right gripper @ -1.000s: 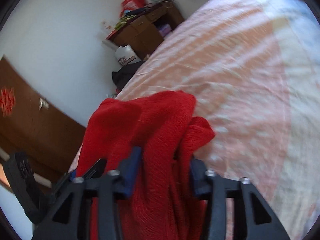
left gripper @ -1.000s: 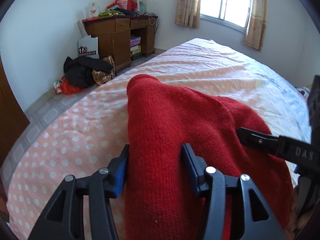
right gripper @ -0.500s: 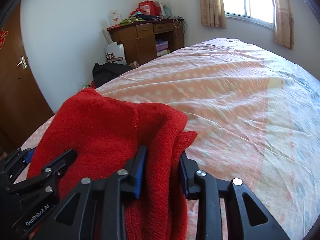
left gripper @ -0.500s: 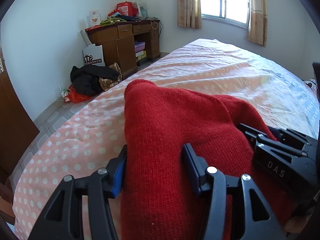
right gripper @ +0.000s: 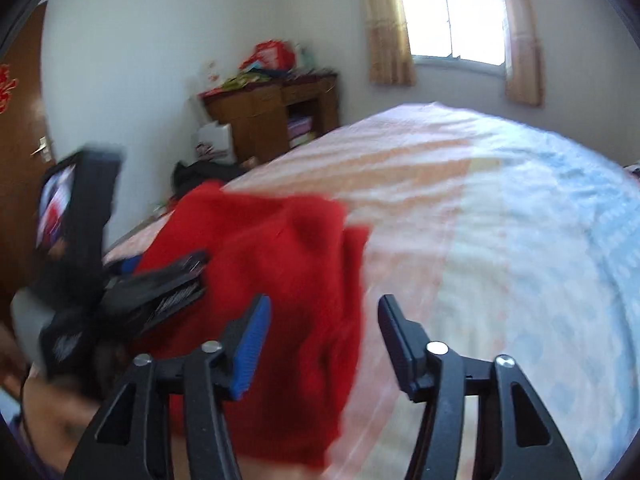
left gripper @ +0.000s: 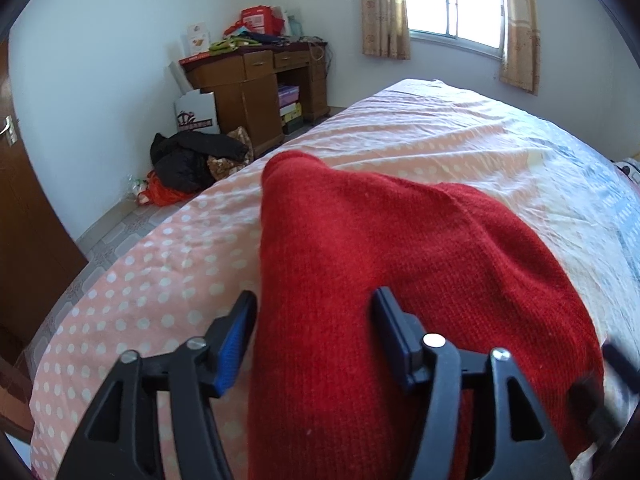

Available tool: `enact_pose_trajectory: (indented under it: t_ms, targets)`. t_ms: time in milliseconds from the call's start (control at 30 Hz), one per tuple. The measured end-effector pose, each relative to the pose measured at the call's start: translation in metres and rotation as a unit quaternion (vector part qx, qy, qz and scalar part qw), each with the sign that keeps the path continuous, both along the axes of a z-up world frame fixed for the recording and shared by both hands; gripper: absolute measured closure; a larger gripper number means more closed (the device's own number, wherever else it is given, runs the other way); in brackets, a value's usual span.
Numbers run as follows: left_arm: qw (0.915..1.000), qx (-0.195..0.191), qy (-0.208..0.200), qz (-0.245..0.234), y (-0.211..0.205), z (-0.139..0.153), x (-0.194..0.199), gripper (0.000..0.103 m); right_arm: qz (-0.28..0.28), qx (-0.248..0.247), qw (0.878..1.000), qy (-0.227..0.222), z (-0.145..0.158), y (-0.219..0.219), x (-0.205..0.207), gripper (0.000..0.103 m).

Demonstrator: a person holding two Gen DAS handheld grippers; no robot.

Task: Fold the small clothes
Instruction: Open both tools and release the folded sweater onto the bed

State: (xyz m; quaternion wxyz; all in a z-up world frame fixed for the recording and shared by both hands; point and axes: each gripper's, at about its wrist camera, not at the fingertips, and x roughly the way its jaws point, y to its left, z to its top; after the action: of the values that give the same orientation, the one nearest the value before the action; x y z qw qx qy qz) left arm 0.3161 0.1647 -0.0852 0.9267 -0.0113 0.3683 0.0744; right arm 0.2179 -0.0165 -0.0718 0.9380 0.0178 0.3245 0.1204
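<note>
Red knit between both claws on the bed

Knitwear fills the lower half of both views: a red sweater [left gripper: 400,280] lies bunched on the bed [left gripper: 460,128], whose cover is peach with white dots on the near side and pale blue farther to the right; the garment reaches forward from the left claw [left gripper: 314,322] as a long, rounded mound — its far tip well ahead of the fingertips. Both fingers of the left claw stand spread, the blue-padded one touching the sweater's left edge and the dark one set into the knit on the right, so a broad band of fabric sits between them; whether they press it cannot be told.

The right claw [right gripper: 322,330] is wide apart and holds nothing; the sweater's right edge hangs in the gap, close to the blue pad and clear of the dark finger, with bare bedcover ahead of that finger. This view is blurred. To its left, the other gripper's dark body lies against the red knit.

Ahead and to the left of both claws stands a wooden desk [left gripper: 256,88] piled with clutter; dark clothes [left gripper: 188,160] lie heaped on the floor beside it — a curtained window [left gripper: 452,4] is beyond.
</note>
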Motion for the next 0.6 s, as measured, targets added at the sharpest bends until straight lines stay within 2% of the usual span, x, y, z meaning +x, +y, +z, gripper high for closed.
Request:
enact_pose_trajectory:
  t_ms: [100,200,233,333,367,433,600]
  targets:
    - [0.9998,-0.02,0.006,0.005,0.005,-0.001,-0.012,0.032,0.008,-0.012,0.999,0.037,-0.023,0.008,-0.006,0.059]
    - [0.9988,-0.047,0.007,0.003,0.011,-0.002,-0.031,0.03,0.01,0.015,0.999,0.041,-0.032,0.002,-0.006,0.059]
    - [0.9982,-0.06,0.006,0.004,0.013,-0.001,-0.039,0.03,0.01,0.025,0.999,0.044,-0.033,-0.001,-0.004,0.056]
    - [0.9959,-0.09,0.009,0.006,0.016,0.0,-0.056,0.03,-0.005,0.034,0.999,0.042,-0.039,-0.009,-0.005,0.038]
    - [0.9955,-0.094,0.009,0.007,0.016,0.001,-0.061,0.03,-0.01,0.039,0.998,0.042,-0.04,-0.012,-0.006,0.036]
    - [0.9965,-0.082,0.012,0.006,0.01,0.005,-0.069,0.03,-0.014,0.045,0.998,0.042,-0.041,-0.015,-0.006,0.032]
    - [0.9993,-0.024,0.029,-0.005,-0.008,0.01,-0.093,0.03,-0.032,0.018,0.998,0.05,-0.04,-0.012,-0.02,0.025]
